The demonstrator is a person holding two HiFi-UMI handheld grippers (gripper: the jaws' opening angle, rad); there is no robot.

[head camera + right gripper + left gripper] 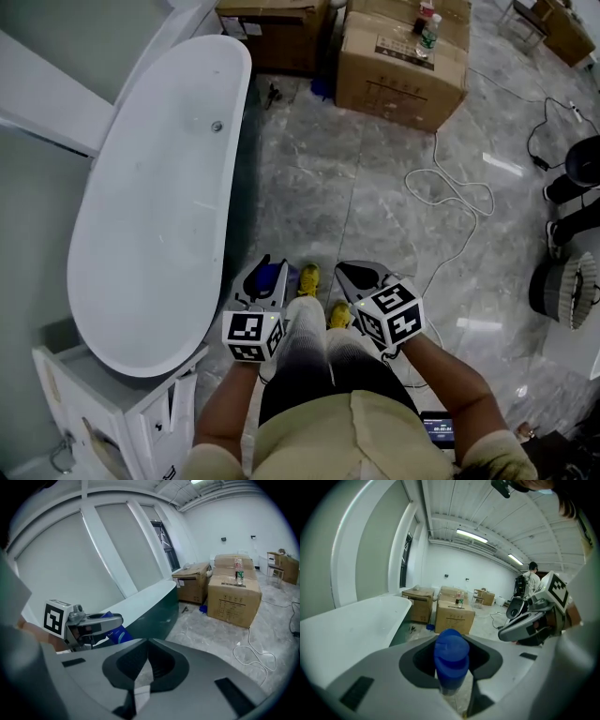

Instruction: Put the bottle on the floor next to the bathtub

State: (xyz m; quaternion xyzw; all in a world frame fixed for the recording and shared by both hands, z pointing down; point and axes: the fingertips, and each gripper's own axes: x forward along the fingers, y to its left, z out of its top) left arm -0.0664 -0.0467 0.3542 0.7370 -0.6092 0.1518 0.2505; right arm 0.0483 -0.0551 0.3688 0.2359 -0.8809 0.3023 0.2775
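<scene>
A blue bottle (273, 277) with a blue cap (451, 654) sits between the jaws of my left gripper (263, 269), which is shut on it and held above the grey marble floor (309, 187). The white bathtub (159, 206) lies just to its left. In the right gripper view the left gripper (92, 622) and the bottle (115, 633) hang beside the tub's dark outer wall (154, 609). My right gripper (345, 270) is level with the left one, a little to its right. Its jaws (148, 644) meet at the tips with nothing between them.
Cardboard boxes (403, 66) with small bottles (427, 33) on top stand at the far end of the room. A white cable (450, 197) loops over the floor. A white cabinet (112, 412) stands at the tub's near end. Black equipment (572, 187) is at the right. My yellow shoes (308, 277) are below the grippers.
</scene>
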